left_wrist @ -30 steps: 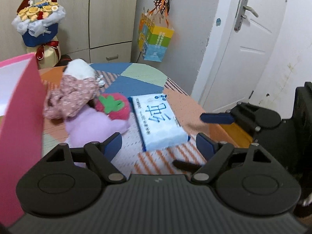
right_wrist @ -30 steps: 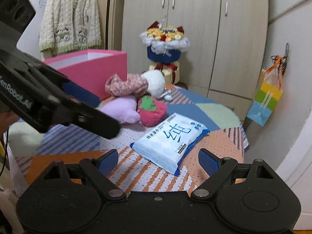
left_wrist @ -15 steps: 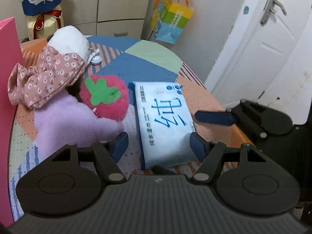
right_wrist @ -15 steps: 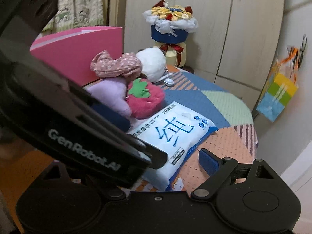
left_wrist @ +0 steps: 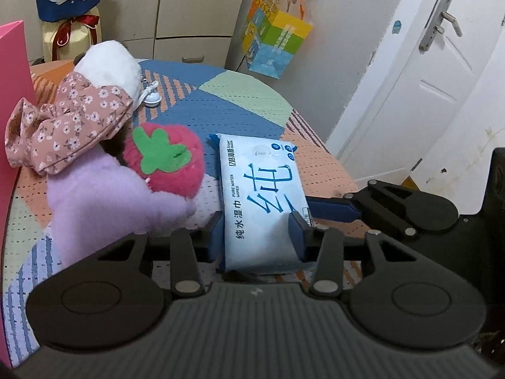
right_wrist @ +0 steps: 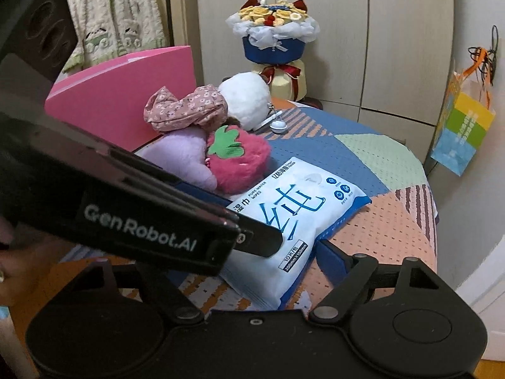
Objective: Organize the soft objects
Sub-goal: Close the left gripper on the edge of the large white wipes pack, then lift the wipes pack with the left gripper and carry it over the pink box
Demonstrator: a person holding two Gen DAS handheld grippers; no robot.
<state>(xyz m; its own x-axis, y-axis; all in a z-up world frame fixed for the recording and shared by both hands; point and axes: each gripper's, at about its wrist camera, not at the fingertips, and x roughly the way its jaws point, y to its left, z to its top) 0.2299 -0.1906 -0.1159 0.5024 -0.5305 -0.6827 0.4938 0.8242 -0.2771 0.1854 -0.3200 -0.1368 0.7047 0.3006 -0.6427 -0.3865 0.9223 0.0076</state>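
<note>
A white and blue wet wipes pack [left_wrist: 262, 195] [right_wrist: 300, 208] lies on the patchwork table [left_wrist: 240, 107]. My left gripper [left_wrist: 258, 237] straddles its near end; the jaws are closing and both blue pads press on the pack's long sides. My right gripper [right_wrist: 252, 265] comes at the same pack from the other side, jaws closing but still wide. One of its fingers [right_wrist: 331, 259] lies along the pack's edge, and the other is hidden behind the left gripper. A strawberry plush [left_wrist: 164, 164], a purple plush [left_wrist: 104, 199], a floral fabric piece [left_wrist: 69, 123] and a white plush [left_wrist: 110, 66] sit piled to the left.
A pink box [right_wrist: 126, 101] stands behind the plush pile at the table's left. A small white clip [left_wrist: 151, 98] lies by the white plush. Beyond the table are a bouquet [right_wrist: 273, 34], cupboards, a colourful gift bag [left_wrist: 274, 44] on the wall and a white door [left_wrist: 426, 79].
My left gripper dropped forward onto the wipes pack and its jaws narrowed until they met the pack's sides. My right gripper moved in beside the pack and narrowed slightly.
</note>
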